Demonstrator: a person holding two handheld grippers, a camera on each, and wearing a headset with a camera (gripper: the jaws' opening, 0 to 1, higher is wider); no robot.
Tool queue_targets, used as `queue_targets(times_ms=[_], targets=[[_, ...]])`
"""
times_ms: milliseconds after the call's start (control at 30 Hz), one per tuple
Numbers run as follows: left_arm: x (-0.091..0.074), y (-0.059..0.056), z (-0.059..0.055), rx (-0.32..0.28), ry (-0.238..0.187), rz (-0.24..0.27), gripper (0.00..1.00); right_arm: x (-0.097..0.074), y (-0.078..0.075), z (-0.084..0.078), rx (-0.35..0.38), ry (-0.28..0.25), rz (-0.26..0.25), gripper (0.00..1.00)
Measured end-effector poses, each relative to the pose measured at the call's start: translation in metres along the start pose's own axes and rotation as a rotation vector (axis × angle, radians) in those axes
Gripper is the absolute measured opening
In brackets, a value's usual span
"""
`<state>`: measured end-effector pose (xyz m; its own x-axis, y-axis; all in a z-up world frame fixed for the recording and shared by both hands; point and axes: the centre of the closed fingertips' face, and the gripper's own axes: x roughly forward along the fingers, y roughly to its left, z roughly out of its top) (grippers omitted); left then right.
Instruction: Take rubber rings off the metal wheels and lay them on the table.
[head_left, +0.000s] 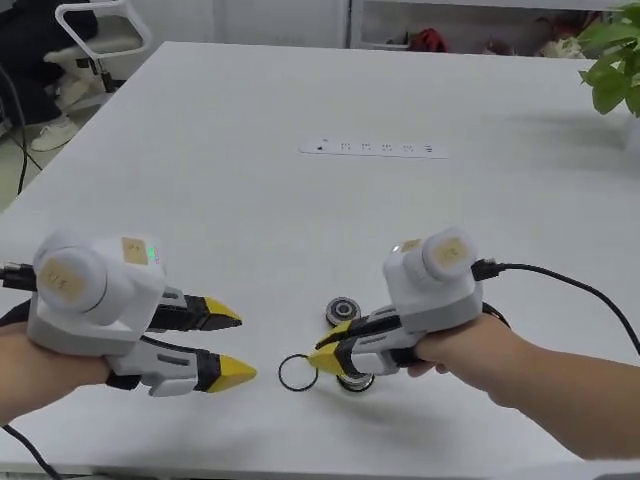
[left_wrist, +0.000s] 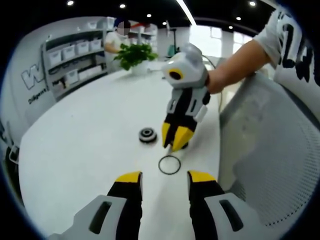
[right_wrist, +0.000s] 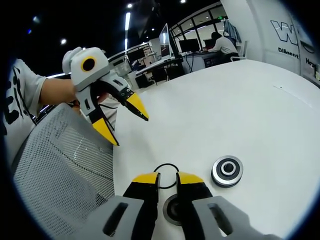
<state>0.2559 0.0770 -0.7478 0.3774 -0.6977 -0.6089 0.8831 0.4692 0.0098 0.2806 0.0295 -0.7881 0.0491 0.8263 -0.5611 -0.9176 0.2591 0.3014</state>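
A loose black rubber ring (head_left: 297, 372) (left_wrist: 169, 164) (right_wrist: 166, 168) lies flat on the white table (head_left: 300, 220). My right gripper (head_left: 322, 354) (left_wrist: 175, 142) (right_wrist: 168, 179) hovers just right of it, jaws nearly together with nothing between them. Under those jaws sits one metal wheel (head_left: 356, 382) (right_wrist: 171, 210). A second wheel (head_left: 342, 310) (left_wrist: 147, 134) (right_wrist: 227, 171) rests a little farther off. My left gripper (head_left: 240, 345) (left_wrist: 165, 177) (right_wrist: 125, 120) is open and empty, pointing at the ring from the left.
A white power strip (head_left: 372, 148) lies in the table's middle, farther back. A plant (head_left: 615, 60) stands at the far right corner. A grey mesh chair (left_wrist: 270, 165) (right_wrist: 60, 170) is close to the near table edge.
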Motion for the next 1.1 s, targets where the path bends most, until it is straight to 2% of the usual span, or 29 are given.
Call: queue_targets(times_ms=[300,633,1100], targets=[[0.004,0.000,0.003,0.002,0.004,-0.016,0.35,-0.009,-0.002,0.006,0.009,-0.024,-0.001,0.12],[0.009,0.001,0.013,0.010,-0.009,-0.023,0.35,-0.020,0.001,0.008,0.000,-0.033,0.007,0.14],[0.018,-0.004,0.024,0.033,-0.013,-0.044,0.34,-0.045,-0.014,0.000,0.011,-0.050,-0.029,0.15]])
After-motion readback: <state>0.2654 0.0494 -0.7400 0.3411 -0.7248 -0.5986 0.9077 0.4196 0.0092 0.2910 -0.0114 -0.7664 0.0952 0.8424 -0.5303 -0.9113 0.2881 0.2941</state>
